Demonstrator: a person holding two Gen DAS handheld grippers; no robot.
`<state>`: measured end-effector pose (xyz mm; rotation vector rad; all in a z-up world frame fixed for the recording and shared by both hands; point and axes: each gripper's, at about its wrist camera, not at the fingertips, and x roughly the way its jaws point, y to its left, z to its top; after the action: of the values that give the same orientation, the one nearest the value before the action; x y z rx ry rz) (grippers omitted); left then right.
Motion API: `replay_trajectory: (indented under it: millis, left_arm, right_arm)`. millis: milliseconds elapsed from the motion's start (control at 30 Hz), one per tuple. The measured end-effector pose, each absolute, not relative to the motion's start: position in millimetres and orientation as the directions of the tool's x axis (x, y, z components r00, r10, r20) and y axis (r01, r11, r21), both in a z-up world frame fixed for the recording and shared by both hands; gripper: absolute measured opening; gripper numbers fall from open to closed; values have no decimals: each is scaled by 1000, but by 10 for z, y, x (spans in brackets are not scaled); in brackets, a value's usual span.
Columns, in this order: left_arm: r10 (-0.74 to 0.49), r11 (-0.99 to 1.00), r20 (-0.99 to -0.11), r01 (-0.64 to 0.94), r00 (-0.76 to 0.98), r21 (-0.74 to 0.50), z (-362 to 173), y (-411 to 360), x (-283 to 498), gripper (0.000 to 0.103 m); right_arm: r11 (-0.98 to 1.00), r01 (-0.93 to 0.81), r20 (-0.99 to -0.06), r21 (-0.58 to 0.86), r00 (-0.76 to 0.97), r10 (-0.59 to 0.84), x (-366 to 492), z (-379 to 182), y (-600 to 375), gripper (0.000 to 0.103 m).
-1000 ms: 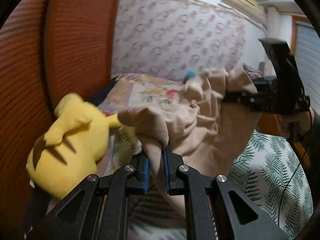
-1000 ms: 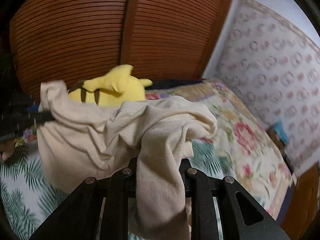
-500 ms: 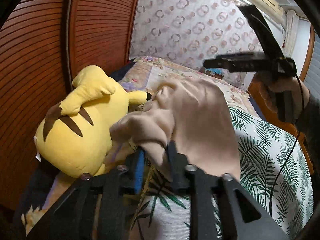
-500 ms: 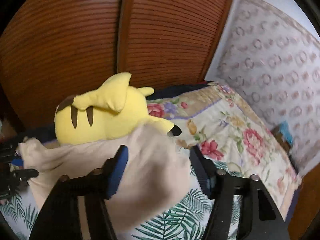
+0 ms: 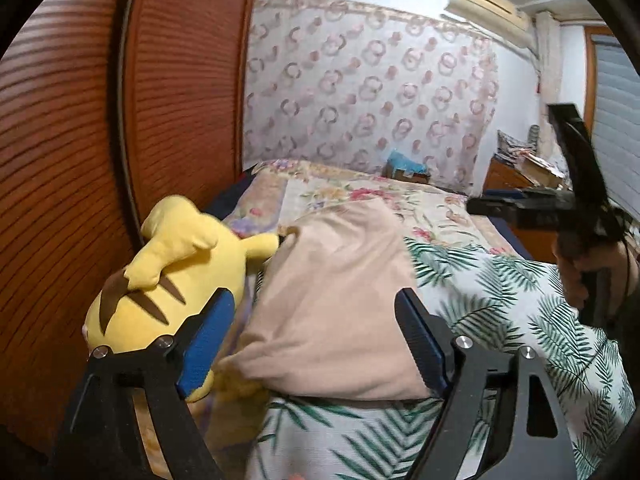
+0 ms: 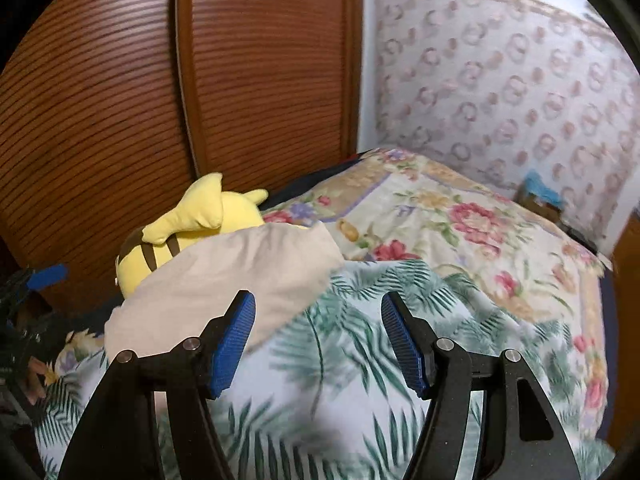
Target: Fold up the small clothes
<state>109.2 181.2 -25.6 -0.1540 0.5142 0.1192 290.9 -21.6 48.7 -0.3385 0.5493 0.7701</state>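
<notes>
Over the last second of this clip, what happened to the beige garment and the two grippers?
Both grippers let go. A second ago each was shut on the lifted, bunched beige garment; now it lies folded on the leaf-print cover. The left gripper has just been opening, garment between its pads but unpressed. The right gripper opened with nothing between them. The yellow plush toy and floral bedspread stayed put.

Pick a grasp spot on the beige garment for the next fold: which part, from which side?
Probably the garment's near folded edge, approached from the near side: it bulges up off the leaf-print cover, and the left gripper straddles it, jaws open. The plush crowds its left side.
</notes>
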Motion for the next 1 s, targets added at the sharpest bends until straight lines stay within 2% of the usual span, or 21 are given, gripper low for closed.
replay_trajectory:
  millis: [333, 467, 567, 833, 1000]
  left_arm:
    - [16, 994, -456, -62, 890, -85, 23, 1165, 996, 83]
    - [-26, 997, -436, -8, 899, -76, 126, 842, 909, 83]
    - [-54, 997, -418, 25, 907, -75, 204, 658, 830, 83]
    - [-106, 994, -385, 91, 917, -59, 388, 303, 635, 83]
    - [-97, 995, -390, 82, 916, -56, 423, 197, 630, 83]
  right_arm:
    - [787, -613, -498, -69, 705, 505, 1952, 465, -940, 68]
    - [835, -546, -449, -63, 763, 465, 1561, 490, -1182, 81]
    - [866, -497, -415, -56, 800, 433, 1287, 488, -1306, 85]
    - [932, -362, -321, 4, 882, 344, 645, 484, -1516, 86]
    - [945, -327, -292, 16, 902, 317, 465, 431, -1457, 86]
